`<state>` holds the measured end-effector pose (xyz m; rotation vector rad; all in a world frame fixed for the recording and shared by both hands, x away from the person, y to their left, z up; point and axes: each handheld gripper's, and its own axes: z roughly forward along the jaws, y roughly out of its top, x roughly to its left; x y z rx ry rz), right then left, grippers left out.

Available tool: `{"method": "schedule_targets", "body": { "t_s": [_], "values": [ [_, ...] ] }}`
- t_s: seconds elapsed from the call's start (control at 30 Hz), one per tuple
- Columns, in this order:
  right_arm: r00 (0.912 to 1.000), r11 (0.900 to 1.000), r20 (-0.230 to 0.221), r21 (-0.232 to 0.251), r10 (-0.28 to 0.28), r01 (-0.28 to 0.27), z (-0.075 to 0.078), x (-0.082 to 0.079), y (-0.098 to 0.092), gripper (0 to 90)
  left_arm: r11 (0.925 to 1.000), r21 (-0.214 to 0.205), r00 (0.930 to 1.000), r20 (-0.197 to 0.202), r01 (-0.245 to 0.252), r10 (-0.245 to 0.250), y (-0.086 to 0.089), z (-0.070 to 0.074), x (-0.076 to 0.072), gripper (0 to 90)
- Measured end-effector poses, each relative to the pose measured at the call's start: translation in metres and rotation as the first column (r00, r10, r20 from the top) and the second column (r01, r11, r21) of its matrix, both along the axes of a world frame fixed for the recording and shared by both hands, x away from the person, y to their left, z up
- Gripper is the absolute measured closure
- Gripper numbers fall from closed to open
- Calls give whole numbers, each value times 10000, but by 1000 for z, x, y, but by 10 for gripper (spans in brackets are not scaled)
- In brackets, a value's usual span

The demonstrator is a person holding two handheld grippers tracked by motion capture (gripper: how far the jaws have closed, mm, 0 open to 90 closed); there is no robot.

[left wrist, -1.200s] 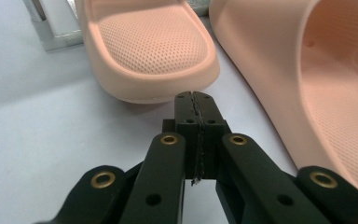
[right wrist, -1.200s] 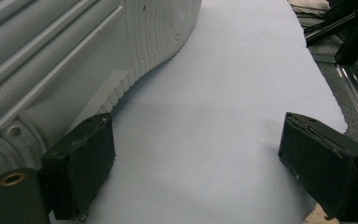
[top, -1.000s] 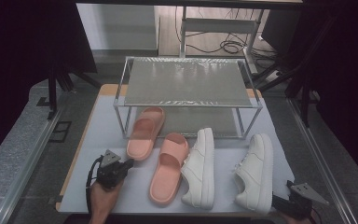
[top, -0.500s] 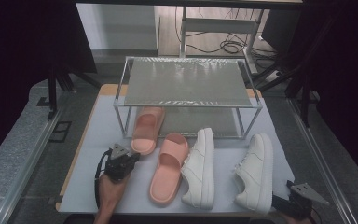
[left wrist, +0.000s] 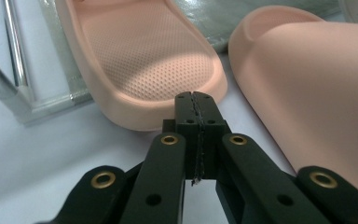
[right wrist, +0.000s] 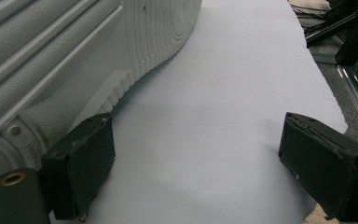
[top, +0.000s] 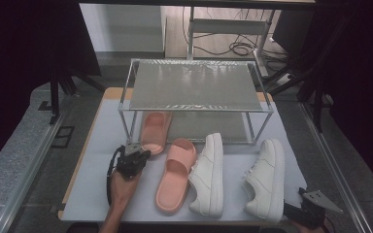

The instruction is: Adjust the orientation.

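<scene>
left gripper (top: 137, 154): jaws closed, empty, now farther in, at far pink slide's (top: 153, 132) heel | right gripper (top: 305, 213): wide open, empty, unmoved, beside right sneaker (top: 266, 175) | 2 slides left

tabletop (top: 102, 194): pale sheet over wood, wood showing at far-left corner | far middle: metal-framed rack (top: 194, 104) standing on it | under rack's left end: pink slide (top: 154, 130), heel toward near edge | middle: second pink slide (top: 176, 174) | beside it: white sneaker (top: 208, 174) | near-right corner: second white sneaker (top: 266, 178)
</scene>
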<state>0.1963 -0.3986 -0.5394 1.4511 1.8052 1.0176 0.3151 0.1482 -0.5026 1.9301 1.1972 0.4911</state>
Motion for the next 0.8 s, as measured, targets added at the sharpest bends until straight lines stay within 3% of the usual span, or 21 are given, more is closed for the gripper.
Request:
{"method": "schedule_targets", "body": {
  "t_s": [0.23, 0.8],
  "values": [
    [10000, 10000, -4, -6, 11, -11, 0, 0, 0, 102, 9997, -172, 9999, -50, -147, 146, -2, -2, 12, 898],
    [10000, 10000, 20, 26, 4, -4, 0, 0, 0, 103, 9989, -109, 9988, -163, -455, 454, -10, -4, 45, 898]
  ]
}}
